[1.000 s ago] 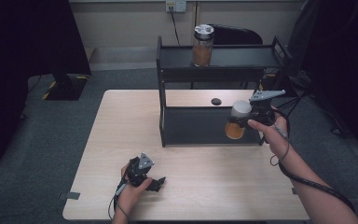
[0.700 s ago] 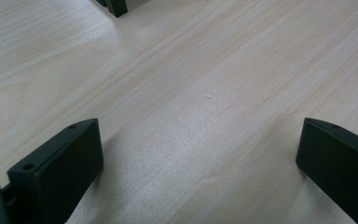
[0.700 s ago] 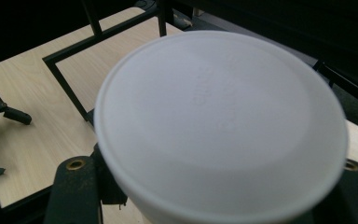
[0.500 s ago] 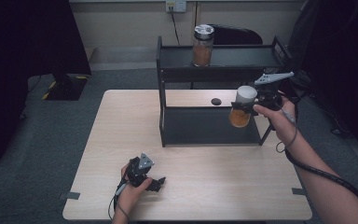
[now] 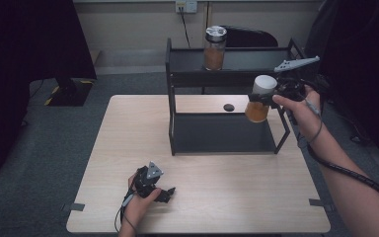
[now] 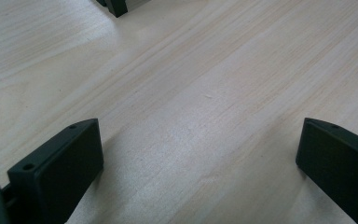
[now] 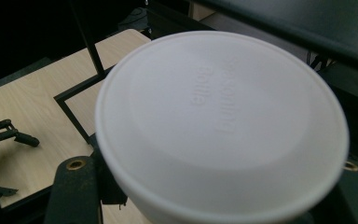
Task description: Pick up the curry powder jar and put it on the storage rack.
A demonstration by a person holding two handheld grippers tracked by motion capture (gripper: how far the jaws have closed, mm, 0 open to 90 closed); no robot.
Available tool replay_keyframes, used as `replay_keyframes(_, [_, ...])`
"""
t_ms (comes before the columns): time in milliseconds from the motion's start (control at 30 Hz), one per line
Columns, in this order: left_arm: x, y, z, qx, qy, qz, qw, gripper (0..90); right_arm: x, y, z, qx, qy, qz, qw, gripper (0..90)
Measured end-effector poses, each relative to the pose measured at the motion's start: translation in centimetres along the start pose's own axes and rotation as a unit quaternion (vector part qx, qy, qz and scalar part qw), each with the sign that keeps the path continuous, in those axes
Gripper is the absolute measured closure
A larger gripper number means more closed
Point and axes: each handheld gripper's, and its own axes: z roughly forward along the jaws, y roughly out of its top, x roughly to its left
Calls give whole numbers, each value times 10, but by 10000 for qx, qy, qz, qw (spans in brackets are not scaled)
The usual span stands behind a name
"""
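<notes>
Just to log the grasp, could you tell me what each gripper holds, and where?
The right gripper grips the white-lidded jar by its upper part; the left gripper holds nothing.

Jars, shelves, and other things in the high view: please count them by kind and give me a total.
Jars with orange-brown content: 2 (one on the top shelf, one with white lid held in the right gripper)
Black shelf rack: 1
Small black round thing on the table: 1
Grippers: 2 (right, and left gripper)
Total: 6
</notes>
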Motion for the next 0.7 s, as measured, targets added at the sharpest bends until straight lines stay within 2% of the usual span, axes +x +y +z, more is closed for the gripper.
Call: replay_keyframes(700, [0, 0, 0, 9, -1, 4, 10000, 0, -3, 61, -41, -44, -87, -87, 9999, 348])
